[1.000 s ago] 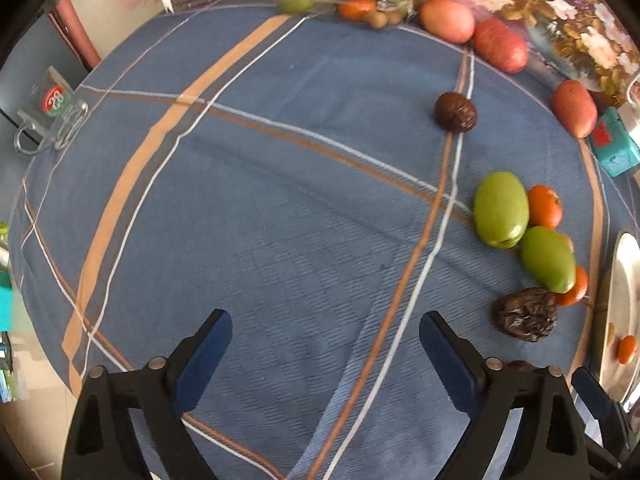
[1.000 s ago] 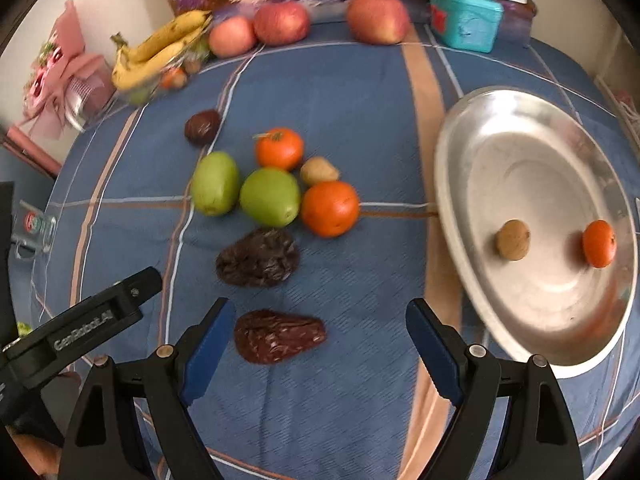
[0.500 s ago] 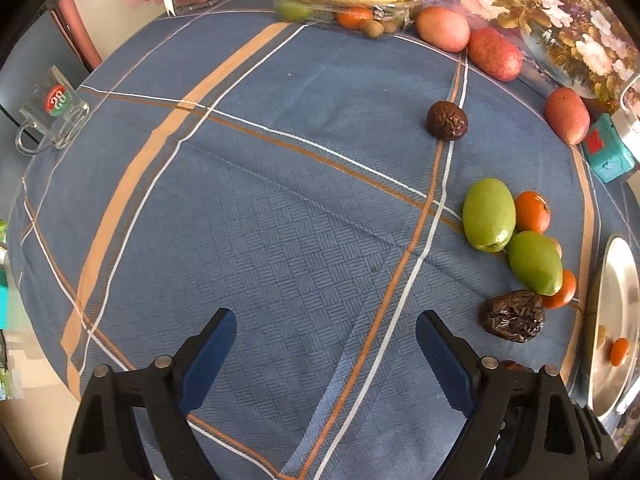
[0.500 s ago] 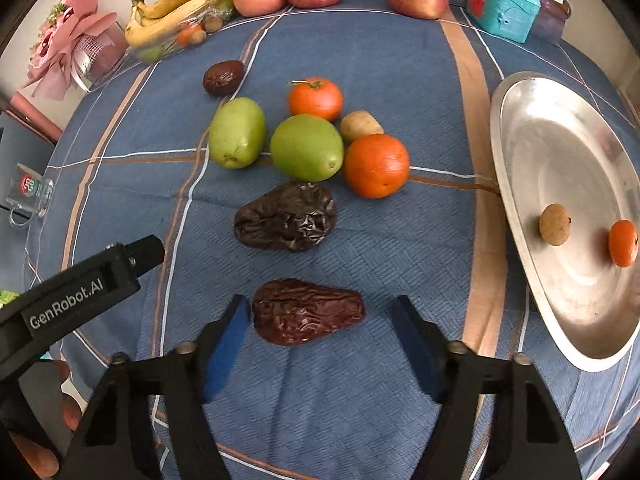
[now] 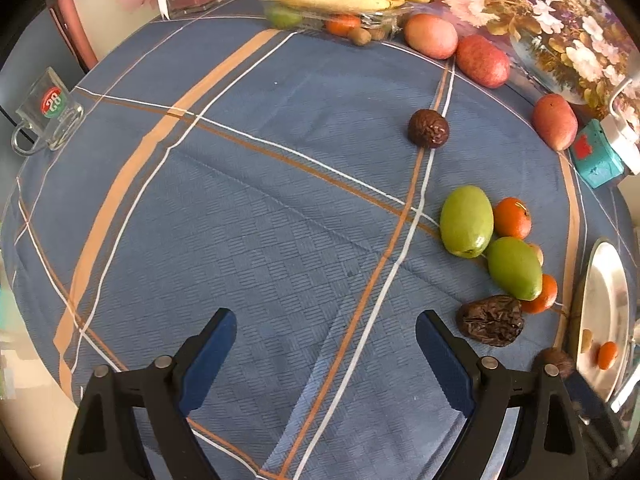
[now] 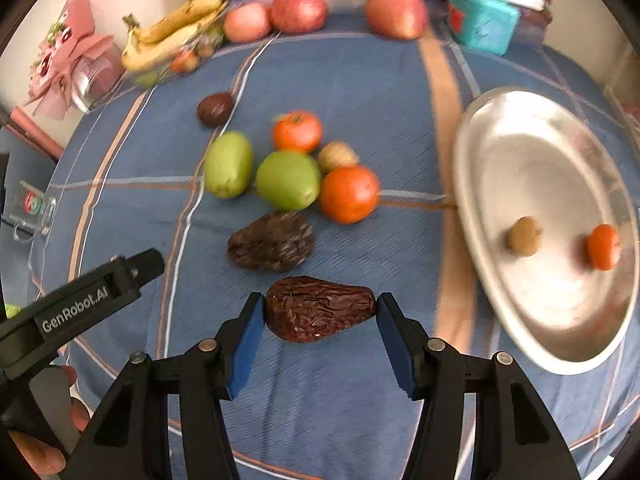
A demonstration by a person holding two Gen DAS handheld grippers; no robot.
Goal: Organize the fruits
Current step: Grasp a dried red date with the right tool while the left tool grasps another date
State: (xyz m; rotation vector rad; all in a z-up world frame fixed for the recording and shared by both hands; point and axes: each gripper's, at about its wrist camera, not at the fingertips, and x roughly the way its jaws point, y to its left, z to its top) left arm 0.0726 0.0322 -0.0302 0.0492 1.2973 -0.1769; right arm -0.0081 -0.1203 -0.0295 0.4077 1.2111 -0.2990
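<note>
Our right hand-held gripper [image 6: 320, 316] pinches a wrinkled, dark brown, pear-shaped dried fruit [image 6: 318, 309] left of the metal plate [image 6: 480, 264]; our left hand-held gripper [image 5: 326, 330] gapes wide, holding nothing.

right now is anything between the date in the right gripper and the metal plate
Nothing visible. The right gripper is shut on the dark wrinkled date, and only bare blue cloth lies between it and the metal plate to its right.

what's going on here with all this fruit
A person is sorting fruit on a blue cloth with a handheld gripper in each hand. The right gripper is clamped on the ends of a wrinkled dark brown fruit. The steel plate to its right holds a small orange fruit and a small brown fruit. The left gripper hangs open over bare cloth, holding nothing.
</note>
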